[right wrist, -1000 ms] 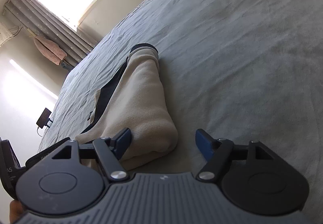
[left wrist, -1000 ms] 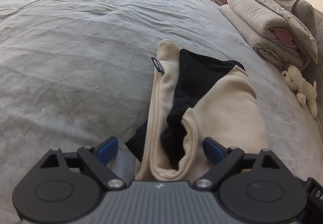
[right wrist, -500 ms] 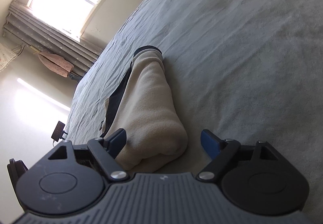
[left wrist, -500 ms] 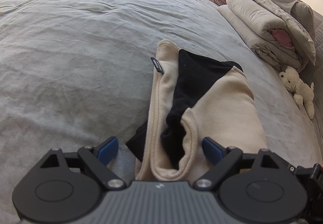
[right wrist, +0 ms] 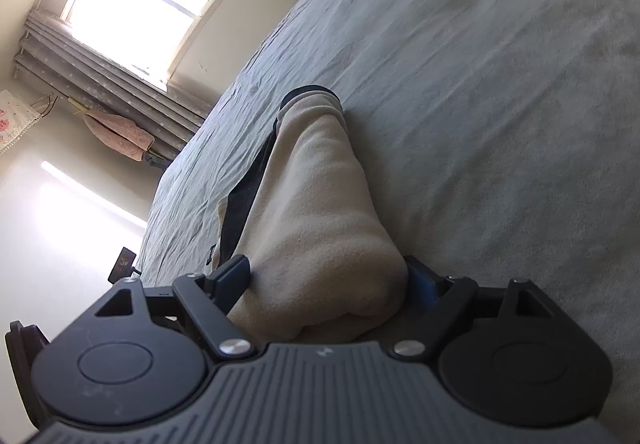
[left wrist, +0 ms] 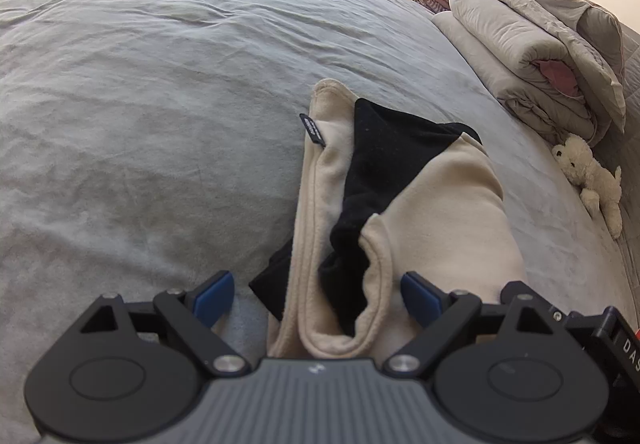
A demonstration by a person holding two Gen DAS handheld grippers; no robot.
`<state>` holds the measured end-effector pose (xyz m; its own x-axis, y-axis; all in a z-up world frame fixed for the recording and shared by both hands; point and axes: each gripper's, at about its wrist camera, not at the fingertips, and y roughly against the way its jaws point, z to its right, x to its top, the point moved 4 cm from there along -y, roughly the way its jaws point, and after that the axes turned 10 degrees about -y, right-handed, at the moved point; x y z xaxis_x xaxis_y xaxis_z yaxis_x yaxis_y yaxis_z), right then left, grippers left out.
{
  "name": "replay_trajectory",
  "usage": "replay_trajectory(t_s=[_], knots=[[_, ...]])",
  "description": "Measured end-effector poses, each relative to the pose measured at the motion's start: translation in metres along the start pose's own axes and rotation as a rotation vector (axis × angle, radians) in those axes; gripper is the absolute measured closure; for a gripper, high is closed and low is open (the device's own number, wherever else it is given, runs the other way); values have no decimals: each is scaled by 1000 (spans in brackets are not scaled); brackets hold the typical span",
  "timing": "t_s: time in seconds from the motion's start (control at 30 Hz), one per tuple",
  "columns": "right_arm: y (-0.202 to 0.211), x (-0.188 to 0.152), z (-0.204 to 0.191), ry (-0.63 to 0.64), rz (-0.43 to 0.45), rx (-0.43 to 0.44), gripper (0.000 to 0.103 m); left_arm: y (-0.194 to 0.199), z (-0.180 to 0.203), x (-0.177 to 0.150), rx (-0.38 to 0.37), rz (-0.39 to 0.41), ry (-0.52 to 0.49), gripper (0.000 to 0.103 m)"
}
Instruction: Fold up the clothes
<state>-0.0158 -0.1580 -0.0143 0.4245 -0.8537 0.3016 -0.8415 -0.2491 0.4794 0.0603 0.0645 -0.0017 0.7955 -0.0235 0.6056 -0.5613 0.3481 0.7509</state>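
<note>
We hold the left gripper (left wrist: 316,294) with jaws apart, the garment's (left wrist: 420,204) near edge lying between them at lower centre. Our right gripper (right wrist: 328,278) has its jaws pressed against the garment's (right wrist: 320,236) rolled end on the bed (right wrist: 500,84).

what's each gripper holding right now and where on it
Right gripper pinches the beige garment at its near folded end. Left gripper is open around it, gripping nothing.
</note>
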Motion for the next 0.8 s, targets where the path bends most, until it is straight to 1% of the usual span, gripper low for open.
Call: replay_trajectory(t_s=[0.07, 0.1, 0.17, 0.27, 0.33, 0.43, 0.53, 0.63, 0.67, 0.7, 0.73, 0.8], knots=[[3, 2, 5, -37, 7, 11, 24, 0, -1, 0, -4, -1, 7, 12], [4, 2, 6, -42, 10, 8, 25, 0, -1, 0, -7, -1, 11, 12], [5, 3, 7, -44, 17, -2, 32, 0, -1, 0, -5, -1, 9, 12], [5, 2, 1, 22, 22, -40, 39, 1, 1, 0, 2, 2, -3, 12], [6, 0, -4, 69, 25, -67, 41, 1, 2, -1, 5, 4, -9, 12], [7, -2, -11, 141, 31, -107, 42, 2, -2, 0, -10, -2, 9, 12], [5, -3, -18, 197, 36, -142, 45, 3, -6, 1, -27, -7, 49, 13], [5, -8, -30, 294, 50, -168, 49, 7, -10, 0, -35, 2, 102, 18], [5, -10, -37, 342, 56, -176, 50, 10, -10, 0, -40, 9, 121, 25], [5, -11, -44, 391, 62, -184, 50, 12, -8, -1, -59, 13, 131, 33], [6, -11, -49, 421, 67, -188, 51, 14, -5, -2, -75, 16, 138, 36], [9, -7, -56, 463, 76, -195, 52, 19, 3, -5, -78, 20, 121, 37]])
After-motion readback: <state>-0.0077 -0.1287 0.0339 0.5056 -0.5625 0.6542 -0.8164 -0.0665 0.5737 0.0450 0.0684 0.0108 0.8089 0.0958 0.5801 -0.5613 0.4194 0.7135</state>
